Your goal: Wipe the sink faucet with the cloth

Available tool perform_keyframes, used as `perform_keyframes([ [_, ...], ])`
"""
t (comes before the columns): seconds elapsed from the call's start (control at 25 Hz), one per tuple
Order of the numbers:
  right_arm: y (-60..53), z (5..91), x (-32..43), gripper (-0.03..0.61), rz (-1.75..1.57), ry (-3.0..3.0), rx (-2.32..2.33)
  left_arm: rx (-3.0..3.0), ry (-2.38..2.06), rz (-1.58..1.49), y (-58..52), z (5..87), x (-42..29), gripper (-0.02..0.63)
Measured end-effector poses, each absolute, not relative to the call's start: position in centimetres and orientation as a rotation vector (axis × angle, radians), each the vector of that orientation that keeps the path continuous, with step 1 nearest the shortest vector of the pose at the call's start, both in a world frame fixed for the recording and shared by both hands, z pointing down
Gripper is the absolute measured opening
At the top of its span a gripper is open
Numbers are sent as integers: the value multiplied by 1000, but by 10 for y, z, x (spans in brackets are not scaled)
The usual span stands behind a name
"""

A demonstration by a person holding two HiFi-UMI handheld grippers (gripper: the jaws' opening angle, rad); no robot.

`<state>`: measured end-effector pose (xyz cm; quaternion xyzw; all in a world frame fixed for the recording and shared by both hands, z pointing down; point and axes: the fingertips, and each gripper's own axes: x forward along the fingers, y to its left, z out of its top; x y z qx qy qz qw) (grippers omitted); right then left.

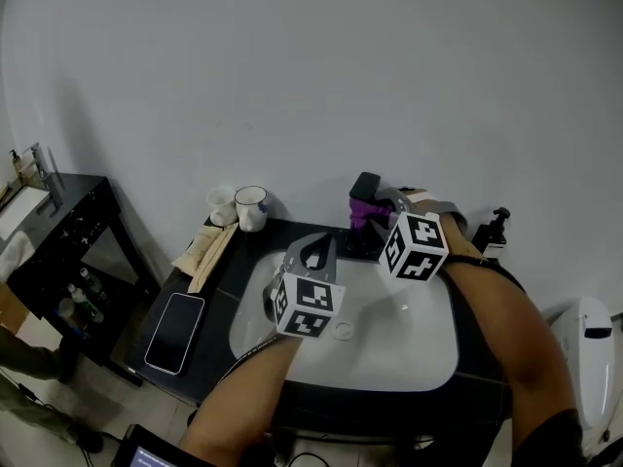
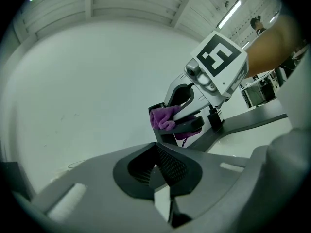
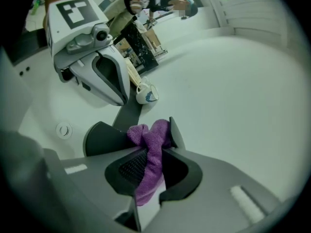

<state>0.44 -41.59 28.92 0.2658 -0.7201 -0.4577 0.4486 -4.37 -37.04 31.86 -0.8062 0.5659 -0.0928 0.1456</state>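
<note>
The black faucet [image 1: 363,188] stands at the back rim of the white sink [image 1: 428,353]. A purple cloth [image 1: 367,211] is pressed against the faucet, with my right gripper [image 1: 376,214] shut on it. In the right gripper view the cloth [image 3: 147,163] hangs between the jaws and bunches onto the faucet [image 3: 101,137]. My left gripper [image 1: 313,252] hovers over the basin's left half, shut with nothing in it; its jaws [image 2: 156,172] point toward the faucet [image 2: 177,129] and the cloth [image 2: 166,117].
On the black counter left of the sink lie a phone [image 1: 175,331], wooden sticks [image 1: 207,248] and a white mug [image 1: 251,207]. The drain [image 1: 343,330] is in the basin's middle. A black fitting [image 1: 498,224] stands at the back right. A black side table [image 1: 58,232] is far left.
</note>
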Motion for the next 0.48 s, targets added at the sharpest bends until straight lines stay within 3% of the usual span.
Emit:
perform_keyframes([
  [0.48, -366, 297, 4, 61, -1251, -1718, 549, -2315, 1647, -275, -369, 320, -48, 17],
])
